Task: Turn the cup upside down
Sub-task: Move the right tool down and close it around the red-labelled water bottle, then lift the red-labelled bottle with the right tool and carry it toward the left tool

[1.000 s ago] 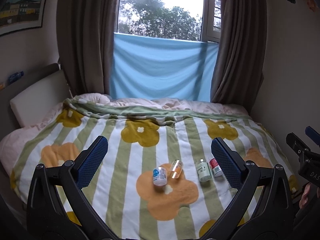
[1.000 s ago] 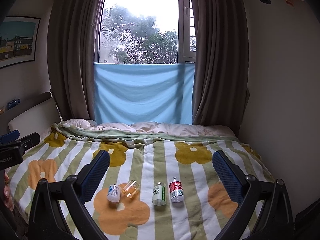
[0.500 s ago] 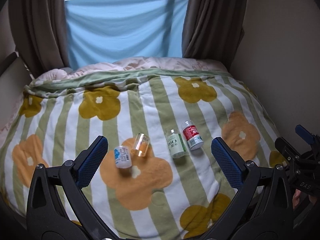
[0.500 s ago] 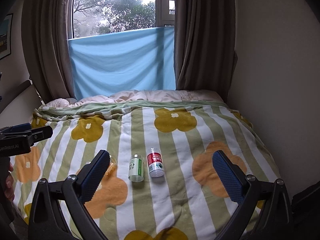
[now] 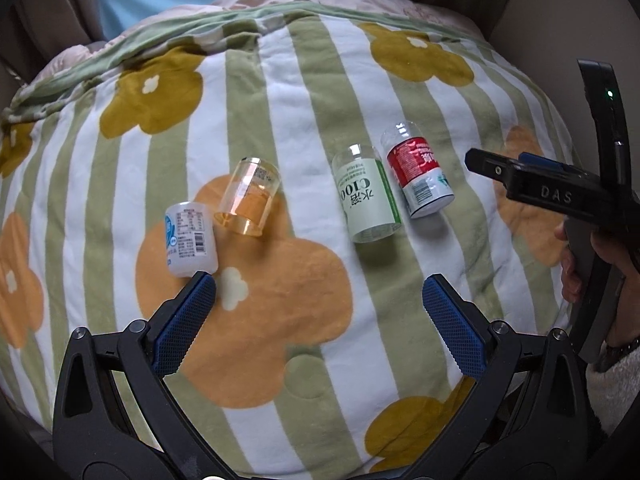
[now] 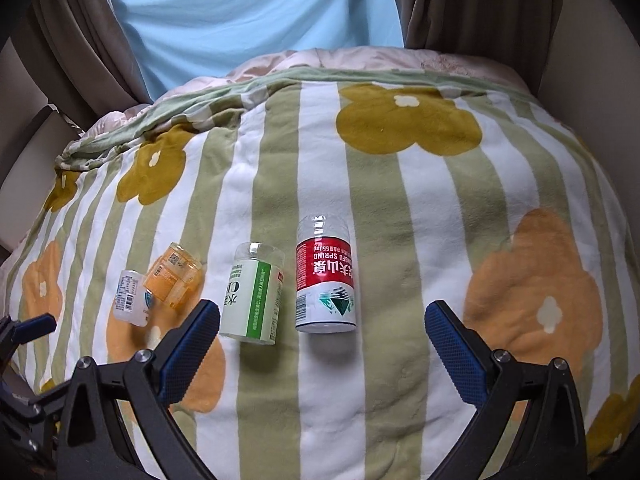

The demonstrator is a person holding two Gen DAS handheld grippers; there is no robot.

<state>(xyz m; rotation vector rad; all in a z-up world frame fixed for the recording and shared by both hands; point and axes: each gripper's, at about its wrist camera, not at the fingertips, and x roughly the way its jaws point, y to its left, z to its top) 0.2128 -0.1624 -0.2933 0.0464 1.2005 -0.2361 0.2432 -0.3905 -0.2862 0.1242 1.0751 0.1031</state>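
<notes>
Four small cups sit in a row on the striped flower blanket [image 5: 304, 92]. From left to right they are a white cup with a blue label [image 5: 188, 240], a clear amber cup [image 5: 248, 196], a green-label cup [image 5: 366, 196] and a red-label cup [image 5: 418, 176]. The amber cup leans, its flared rim at the end nearer me. The label print reads upside down. My left gripper [image 5: 319, 281] is open just short of the white and amber cups. My right gripper [image 6: 323, 308] is open in front of the green-label cup [image 6: 254, 296] and the red-label cup [image 6: 325, 280]. Neither gripper touches anything.
A hand holds the right gripper's body [image 5: 540, 188] at the right edge of the left wrist view. The left gripper's body [image 6: 24, 328] shows at the lower left of the right wrist view. Behind the bed hang a blue cloth [image 6: 256, 12] and brown curtains [image 6: 472, 12]. A wall [image 6: 592, 40] runs along the right.
Both cameras have tilted down and come closer to the bed, so the cups look larger and nearer. The window has left the view. Both grippers stay open.
</notes>
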